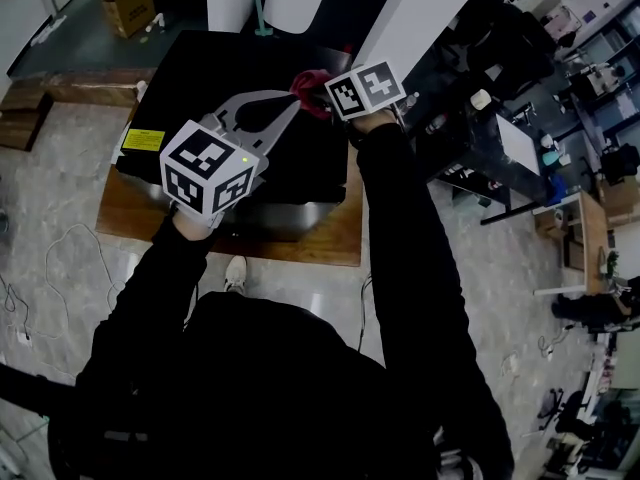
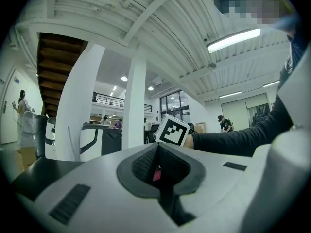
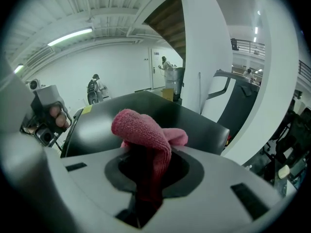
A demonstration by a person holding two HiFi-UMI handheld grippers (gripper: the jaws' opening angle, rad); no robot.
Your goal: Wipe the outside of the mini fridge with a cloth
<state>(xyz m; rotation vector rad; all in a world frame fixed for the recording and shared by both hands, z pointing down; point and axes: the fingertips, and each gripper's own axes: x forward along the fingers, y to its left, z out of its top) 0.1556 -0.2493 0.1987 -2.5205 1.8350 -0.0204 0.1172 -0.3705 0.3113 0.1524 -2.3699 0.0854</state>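
The cloth (image 3: 144,130) is pink, soft and fuzzy like a towel. The fridge (image 1: 220,78) is smooth, shiny black. It sits on a brown wooden board (image 1: 330,240). The left tongs (image 2: 158,171) and right tongs (image 3: 146,176) are smooth, dull grey plastic.

Wood board (image 1: 340,236) on floor, center. Cardboard box (image 1: 128,4) top left, brown planks (image 1: 30,108) at left edge below it. Cluttered desk (image 1: 590,223) far right. Left gripper view: white pillar (image 2: 134,106) mid-room, stairs (image 2: 56,57) upper left, strip light (image 2: 233,40) on ceiling. Person (image 2: 20,103) by left wall, 2nd person (image 2: 222,124) far right in bkgd, both small.
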